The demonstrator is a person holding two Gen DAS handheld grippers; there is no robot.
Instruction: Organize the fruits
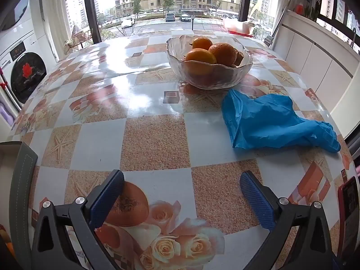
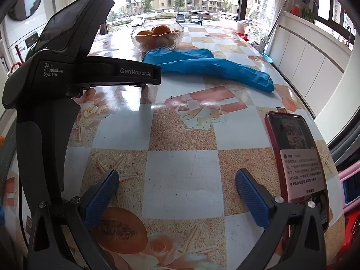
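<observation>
A clear glass bowl (image 1: 209, 76) stands at the far middle of the patterned table and holds three oranges (image 1: 222, 52) and some darker fruit. It shows small and far in the right wrist view (image 2: 177, 34). My left gripper (image 1: 181, 180) is open and empty, low over the near table, well short of the bowl. My right gripper (image 2: 176, 177) is open and empty over the near table edge. The left gripper's black body (image 2: 67, 67) fills the left of the right wrist view.
A crumpled blue glove (image 1: 270, 121) lies just in front and right of the bowl, also in the right wrist view (image 2: 209, 65). A red phone (image 2: 297, 157) lies at the right near edge. A washing machine (image 1: 20, 67) stands left; white cabinets (image 1: 315, 60) run along the right.
</observation>
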